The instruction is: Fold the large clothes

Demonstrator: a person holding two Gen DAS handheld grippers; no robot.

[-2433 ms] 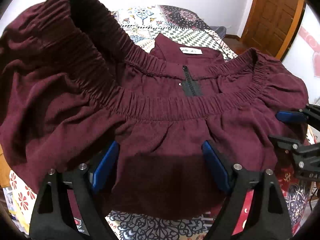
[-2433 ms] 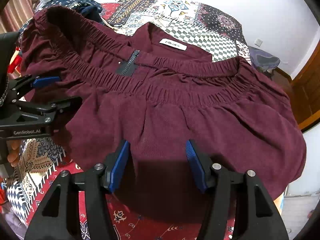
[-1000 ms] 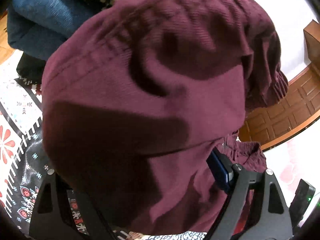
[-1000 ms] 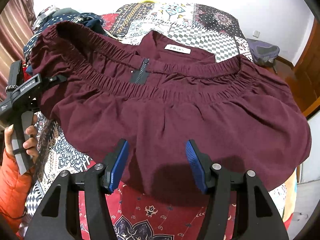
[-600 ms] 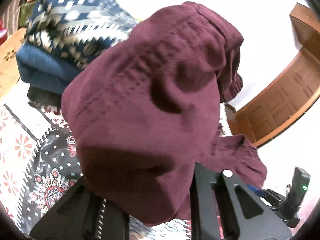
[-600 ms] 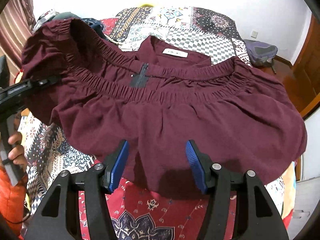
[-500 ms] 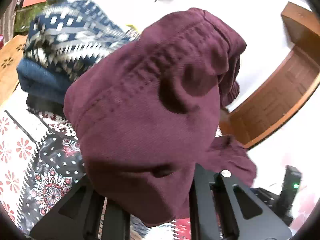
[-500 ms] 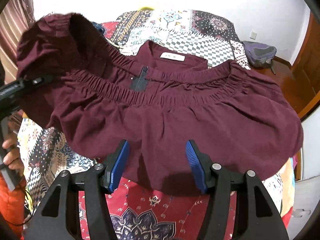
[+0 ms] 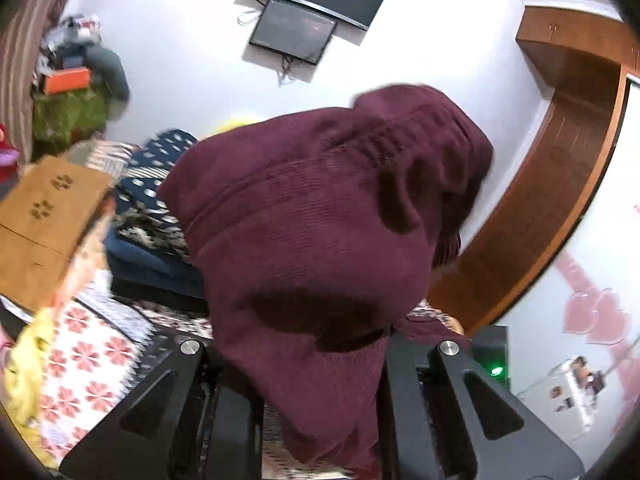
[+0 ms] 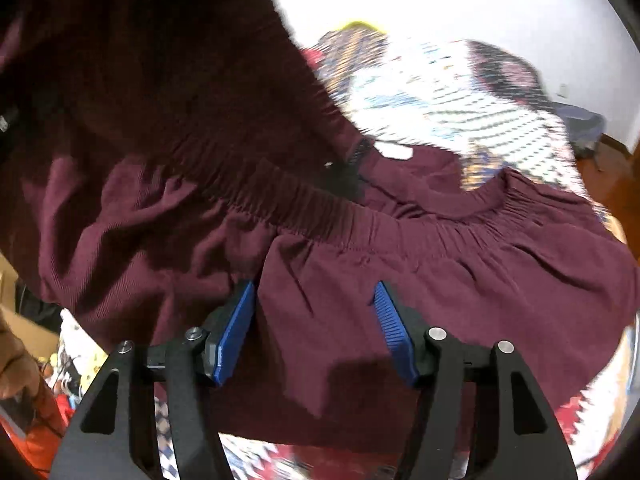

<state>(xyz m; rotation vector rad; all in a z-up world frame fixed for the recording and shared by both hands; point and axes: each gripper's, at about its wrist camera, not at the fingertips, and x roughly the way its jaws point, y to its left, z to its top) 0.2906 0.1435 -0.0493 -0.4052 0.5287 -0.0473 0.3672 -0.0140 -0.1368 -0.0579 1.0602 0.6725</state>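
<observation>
A maroon garment [image 10: 440, 272] with an elastic gathered band lies on a patterned bedspread [image 10: 460, 92]; a white label and a dark zipper show near its middle. Its left side is lifted high and fills the upper left of the right wrist view. In the left wrist view the same maroon garment [image 9: 320, 240] hangs bunched over my left gripper [image 9: 304, 364], which is shut on the fabric; the cloth hides the fingertips. My right gripper [image 10: 316, 312] has its blue pads apart over the garment's near edge, holding nothing.
A stack of folded blue and patterned clothes [image 9: 152, 216] sits on the bed at left. A brown box [image 9: 44, 224] is at far left. A wooden door frame [image 9: 560, 200] and a wall-mounted screen [image 9: 296, 28] are behind. A grey bag [image 10: 580, 128] lies at the bed's far corner.
My left gripper has shut on the garment's left side and lifted it up and over toward the right. My right gripper stayed open and moved closer over the near edge.
</observation>
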